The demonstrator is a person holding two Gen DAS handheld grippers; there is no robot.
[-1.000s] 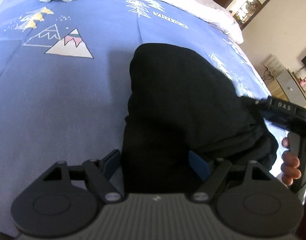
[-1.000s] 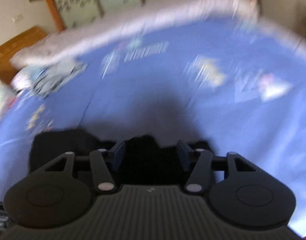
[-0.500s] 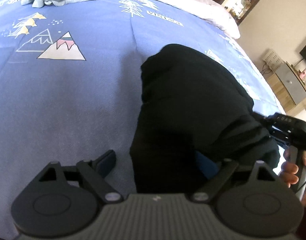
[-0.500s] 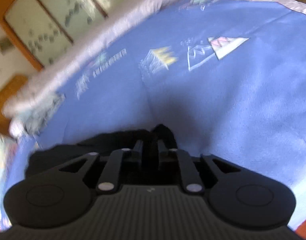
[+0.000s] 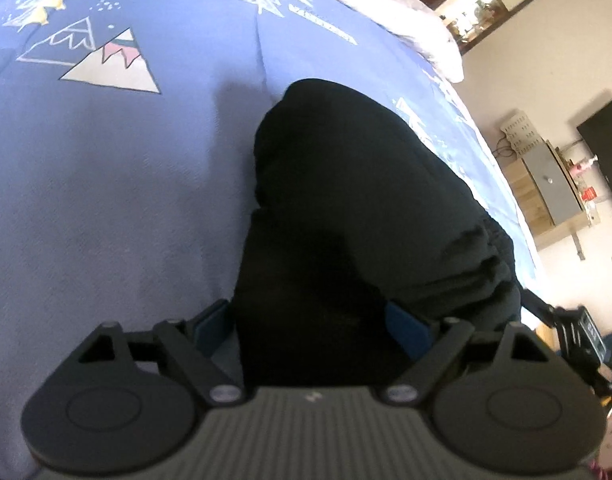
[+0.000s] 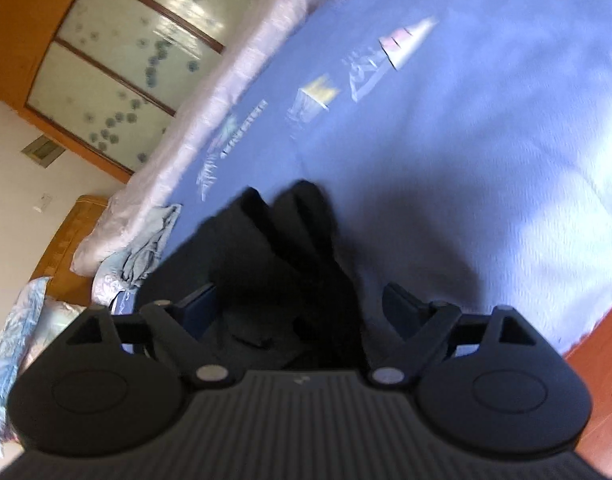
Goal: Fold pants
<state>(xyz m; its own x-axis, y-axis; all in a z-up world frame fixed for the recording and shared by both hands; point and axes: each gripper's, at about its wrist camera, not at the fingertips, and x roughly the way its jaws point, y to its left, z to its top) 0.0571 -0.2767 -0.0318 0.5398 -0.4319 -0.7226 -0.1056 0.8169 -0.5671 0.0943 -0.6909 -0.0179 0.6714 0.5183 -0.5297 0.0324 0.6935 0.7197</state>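
The black pants point(image 5: 346, 216) lie in a folded heap on the blue bedspread point(image 5: 106, 200). My left gripper point(image 5: 310, 326) is open, its jaws spread on either side of the near end of the pants, which pass between them. In the right wrist view the pants point(image 6: 266, 264) bunch up in front of my right gripper point(image 6: 306, 310), which is open with the cloth lying between the wide-apart fingers. The right gripper's body point(image 5: 574, 332) shows at the right edge of the left wrist view.
A crumpled light blue garment point(image 6: 142, 248) lies near the pale pillows point(image 6: 210, 108) at the head of the bed. A cabinet point(image 5: 554, 188) and a dark screen point(image 5: 606, 144) stand by the wall. The bed's edge and orange floor point(image 6: 598, 384) are at the right.
My right gripper, which had shut on the pants half a second ago, has opened wide. The left gripper has stayed open and shifted slightly along the pants.
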